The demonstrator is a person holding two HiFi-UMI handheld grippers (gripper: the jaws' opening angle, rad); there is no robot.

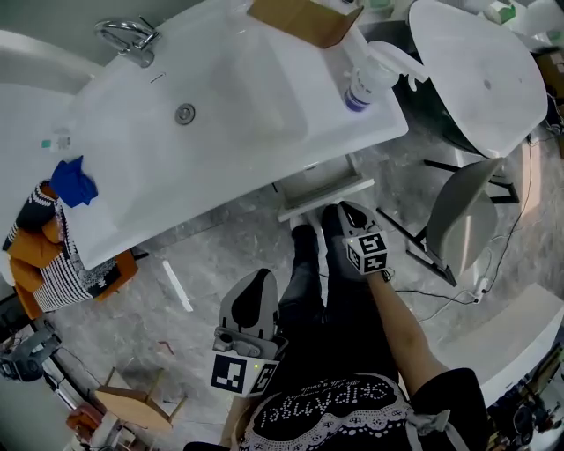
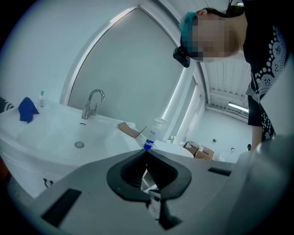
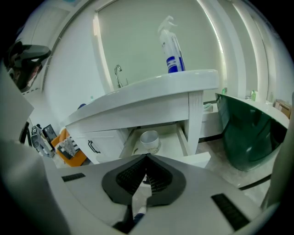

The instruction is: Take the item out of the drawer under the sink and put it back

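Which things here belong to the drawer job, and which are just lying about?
Job:
- open drawer
- white cup inside it
- right gripper, shut

Lying about:
- spray bottle on the sink top
- blue cloth
- cardboard piece

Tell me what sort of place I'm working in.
Probably a bathroom mock-up or fixtures workshop rather than a lived-in bathroom. There is a white sink with a faucet, an open drawer under it holding a cup, and cardboard boxes on the floor beyond.
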